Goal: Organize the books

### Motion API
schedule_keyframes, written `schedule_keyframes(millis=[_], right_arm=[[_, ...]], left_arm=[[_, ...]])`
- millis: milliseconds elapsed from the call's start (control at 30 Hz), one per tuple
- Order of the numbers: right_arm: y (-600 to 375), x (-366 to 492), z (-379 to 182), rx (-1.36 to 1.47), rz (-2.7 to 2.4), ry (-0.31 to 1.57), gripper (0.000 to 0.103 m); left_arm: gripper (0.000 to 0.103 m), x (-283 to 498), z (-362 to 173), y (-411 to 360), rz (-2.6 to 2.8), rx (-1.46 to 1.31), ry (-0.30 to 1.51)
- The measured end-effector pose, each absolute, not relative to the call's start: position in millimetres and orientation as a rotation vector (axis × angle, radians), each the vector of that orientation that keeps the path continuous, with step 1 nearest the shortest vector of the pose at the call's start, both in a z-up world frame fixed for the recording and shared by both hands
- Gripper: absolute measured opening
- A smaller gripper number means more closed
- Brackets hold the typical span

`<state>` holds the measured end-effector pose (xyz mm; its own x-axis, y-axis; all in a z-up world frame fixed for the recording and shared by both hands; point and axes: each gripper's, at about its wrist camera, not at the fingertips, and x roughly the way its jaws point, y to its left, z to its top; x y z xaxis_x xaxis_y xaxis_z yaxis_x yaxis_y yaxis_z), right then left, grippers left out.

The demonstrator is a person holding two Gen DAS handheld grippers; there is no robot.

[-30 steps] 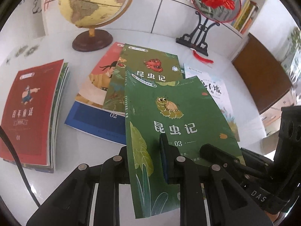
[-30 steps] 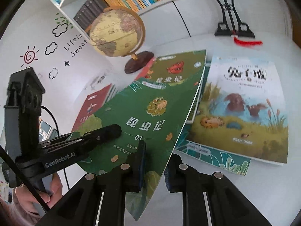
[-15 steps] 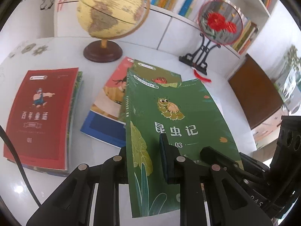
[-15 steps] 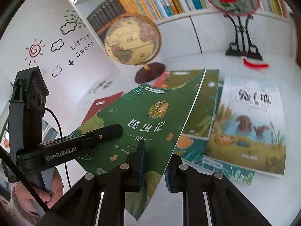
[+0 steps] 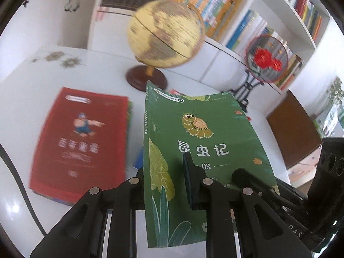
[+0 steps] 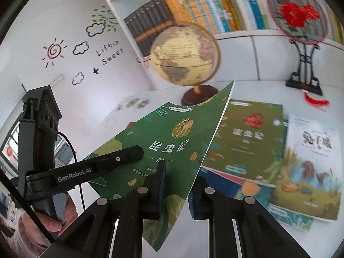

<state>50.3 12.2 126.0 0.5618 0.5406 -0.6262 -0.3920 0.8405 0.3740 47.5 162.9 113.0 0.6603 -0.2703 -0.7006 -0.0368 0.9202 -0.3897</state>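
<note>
Up comes the green book (image 5: 200, 150) — you've lifted it clear of the pile it lay on a second ago, and it now hangs tilted above the tabletop (image 5: 38, 71). Your left gripper (image 5: 165, 185) has its jaws clamped on the near edge, and your right gripper (image 6: 176, 185) pinches the same cover from the other side. At 9 o'clock in the left view lies the red book (image 5: 79, 142); the globe (image 5: 165, 32) stands at 12. Right view, 3 o'clock: another green book (image 6: 249, 137) and a pale storybook (image 6: 309, 167).
</note>
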Motion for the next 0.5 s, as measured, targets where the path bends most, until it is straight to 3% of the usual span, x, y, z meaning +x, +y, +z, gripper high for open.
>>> schedule_keyframes(millis=[500], right_arm=[[130, 87, 118, 0.124, 0.685, 0.806, 0.017]], left_arm=[[0.019, 49, 106, 274, 0.033, -0.411, 0.791]])
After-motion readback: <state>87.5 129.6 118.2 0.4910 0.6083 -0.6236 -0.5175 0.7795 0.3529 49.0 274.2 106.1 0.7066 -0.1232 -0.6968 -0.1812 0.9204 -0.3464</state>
